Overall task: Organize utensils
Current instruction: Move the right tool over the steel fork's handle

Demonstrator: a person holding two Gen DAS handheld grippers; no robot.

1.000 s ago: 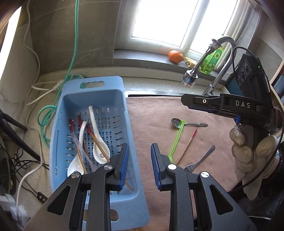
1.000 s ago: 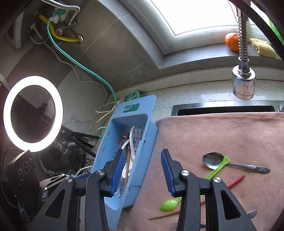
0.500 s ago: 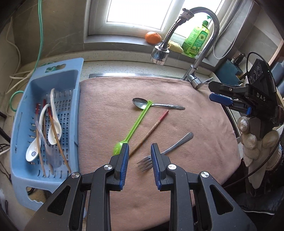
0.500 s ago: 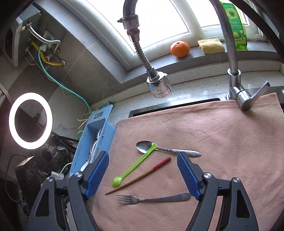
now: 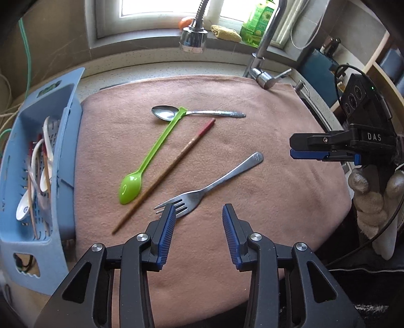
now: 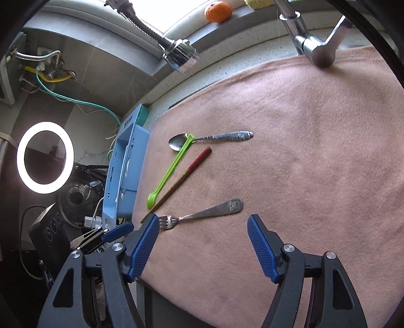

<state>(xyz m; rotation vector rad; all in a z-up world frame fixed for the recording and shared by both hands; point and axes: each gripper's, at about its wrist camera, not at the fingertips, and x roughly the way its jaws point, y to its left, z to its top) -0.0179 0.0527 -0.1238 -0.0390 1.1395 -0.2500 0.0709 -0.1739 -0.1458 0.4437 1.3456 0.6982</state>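
Both left tongs (image 5: 198, 228) and right tongs (image 6: 203, 241) gape apart, empty, above the metal fork (image 5: 209, 186) lying on the pink towel (image 5: 277, 201) beside a chopstick (image 5: 166, 171) and green spoon (image 5: 151, 156)

There's an orange (image 6: 218, 10) up on the windowsill, plus a green soap bottle (image 5: 257, 24). Ring light (image 6: 45, 157) glows off to the side.
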